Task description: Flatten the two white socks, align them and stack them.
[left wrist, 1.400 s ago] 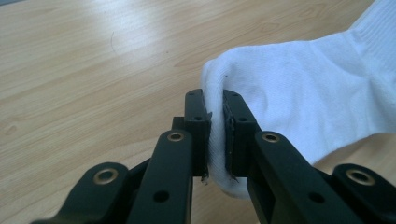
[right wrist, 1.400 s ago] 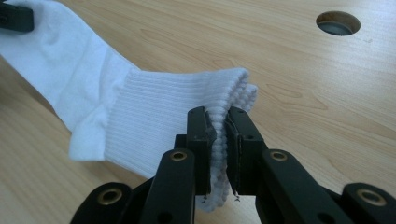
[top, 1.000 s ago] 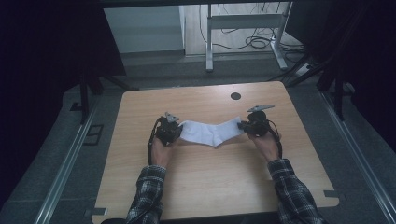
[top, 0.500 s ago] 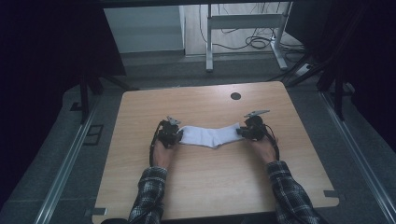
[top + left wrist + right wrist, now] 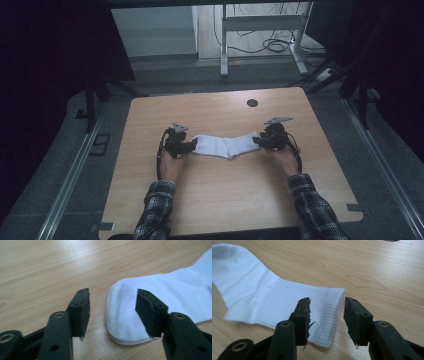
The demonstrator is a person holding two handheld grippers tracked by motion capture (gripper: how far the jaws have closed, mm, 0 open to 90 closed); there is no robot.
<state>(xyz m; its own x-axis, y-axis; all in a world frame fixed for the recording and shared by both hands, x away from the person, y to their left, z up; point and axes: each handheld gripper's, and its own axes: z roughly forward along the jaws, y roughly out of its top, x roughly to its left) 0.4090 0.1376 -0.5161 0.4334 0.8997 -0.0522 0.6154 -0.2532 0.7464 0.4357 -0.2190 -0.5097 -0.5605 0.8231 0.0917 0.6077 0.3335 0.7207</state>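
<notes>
**Op:** Left gripper (image 5: 112,312): jaws stand apart and have just been opening. The toe of the white sock (image 5: 160,297) lies between them, pads clear of the cloth. I read it as a release.

**Obs:** And the other one?

**Op:** Right gripper (image 5: 327,317): same story, jaws parted and just been opening, the ribbed cuff (image 5: 329,312) between them, nothing pinched. In the high view the sock (image 5: 227,146) lies flat on the wooden table (image 5: 220,200), stretched between left gripper (image 5: 187,146) and right gripper (image 5: 260,140).

**Obs:** Why one at each end?

**Op:** My judgement: holding toe and cuff pulls it straight, so it lies smooth once let go.

**Obs:** Count?

**Op:** Two grippers. One sock outline, though the toe edge shows doubled layers; I cannot tell whether that is a stacked pair. One dark round hole (image 5: 252,103) near the table's far edge.
</notes>
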